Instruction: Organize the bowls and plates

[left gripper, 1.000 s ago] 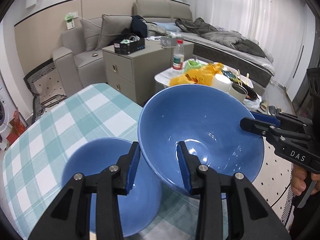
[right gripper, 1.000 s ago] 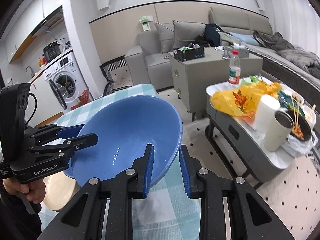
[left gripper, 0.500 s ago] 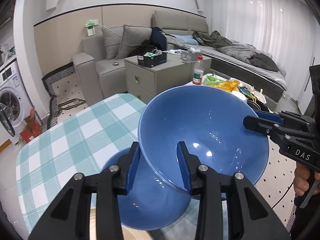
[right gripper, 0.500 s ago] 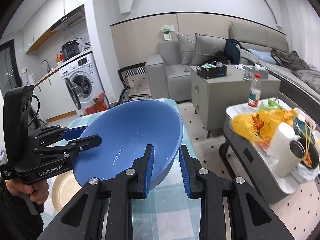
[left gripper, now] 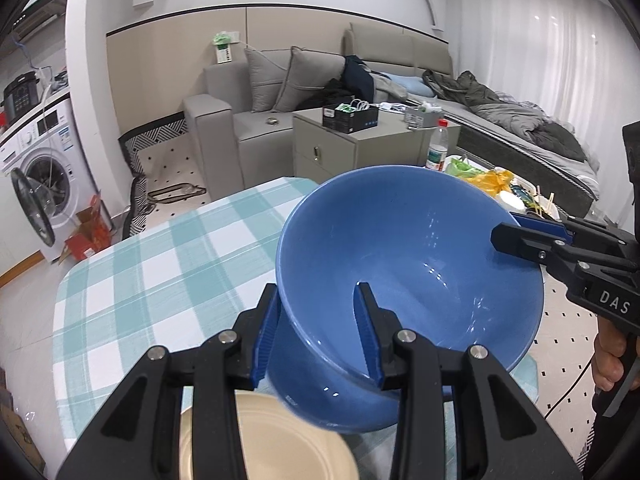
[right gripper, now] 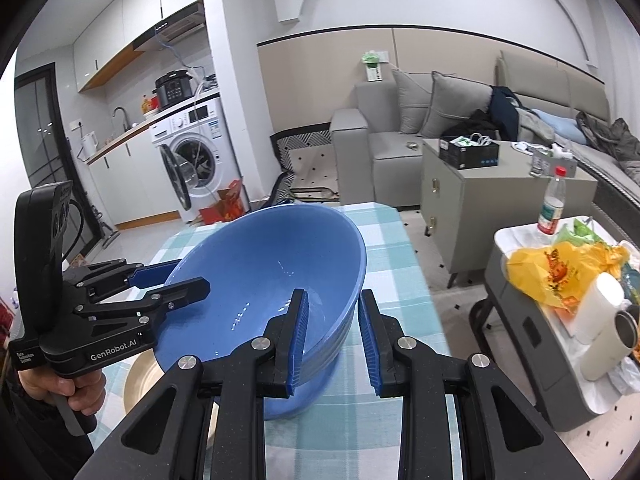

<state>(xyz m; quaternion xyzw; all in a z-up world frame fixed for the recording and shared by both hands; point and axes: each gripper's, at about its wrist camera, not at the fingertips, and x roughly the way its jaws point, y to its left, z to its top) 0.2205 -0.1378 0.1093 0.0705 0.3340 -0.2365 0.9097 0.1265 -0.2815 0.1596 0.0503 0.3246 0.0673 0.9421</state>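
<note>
A large blue bowl hangs tilted above the checked table. My left gripper is shut on its near rim, one pad inside and one outside. My right gripper is shut on the opposite rim. In the right wrist view the same bowl is pinched by my right gripper, and my left gripper holds the far rim. A second blue bowl sits right beneath the held one; whether they touch I cannot tell. A cream plate lies under my left gripper's fingers.
The table's right edge drops to the floor. Beyond it stands a low coffee table with a yellow bag, a bottle and cups. A grey cabinet, a sofa and a washing machine stand farther back.
Both grippers carried the blue bowl leftward across the table and a little up. The second bowl now lies under the held one, and the cream plate has come into the left wrist view.
</note>
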